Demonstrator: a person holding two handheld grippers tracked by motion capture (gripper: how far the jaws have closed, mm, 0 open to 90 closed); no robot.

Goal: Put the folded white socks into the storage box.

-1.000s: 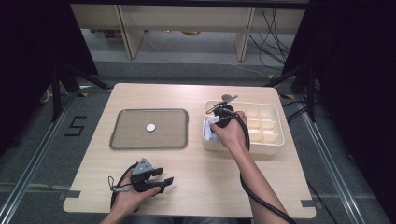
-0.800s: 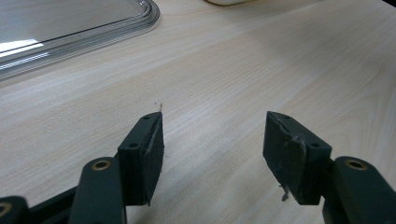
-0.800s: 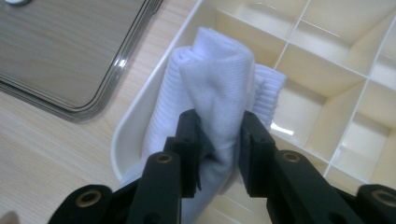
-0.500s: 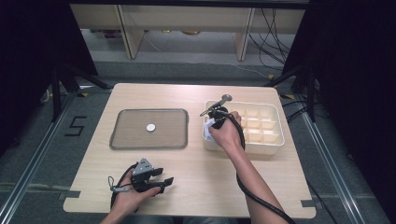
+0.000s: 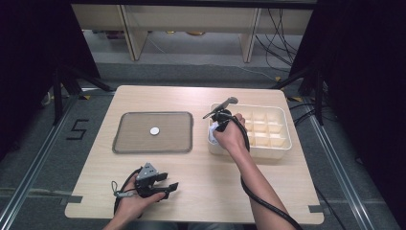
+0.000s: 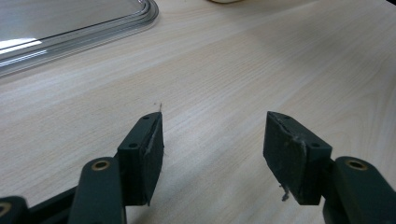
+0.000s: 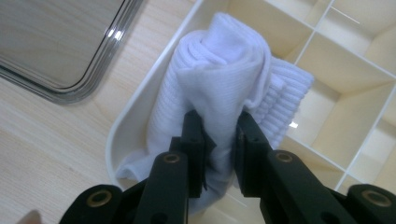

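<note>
Right gripper (image 7: 219,140): the jaws have just been closing and now stand narrow, pinched on a fold of the rolled white sock (image 7: 224,88); the cloth bulges between the pads, so the grip reads as made. In the high view the right gripper (image 5: 219,125) sits over the near-left corner of the cream divided organiser box (image 5: 277,143), pointing down into it.

Location of the sock: inside the box's corner compartment, against the rounded outer wall, its ribbed cuff lying over a divider toward the neighbouring cell. Whether its underside rests on the compartment floor cannot be told.

Left gripper (image 5: 155,184): lying low at the near edge of the table (image 5: 201,196), well apart from the work. The left gripper view shows its jaws wide, nothing between them, bare wood beneath.

Other items: a grey metal tray (image 5: 124,146) lies left of the box, apart from it, with one small white round object (image 5: 154,131) at its centre; what that object is cannot be made out.

Assessment of progress: the sock is gripped and is at the box. Judging by the fresh grip, the lift out of the compartment is not yet done, and any transfer, perhaps to the tray, remains. The other compartments appear empty as far as visible.
</note>
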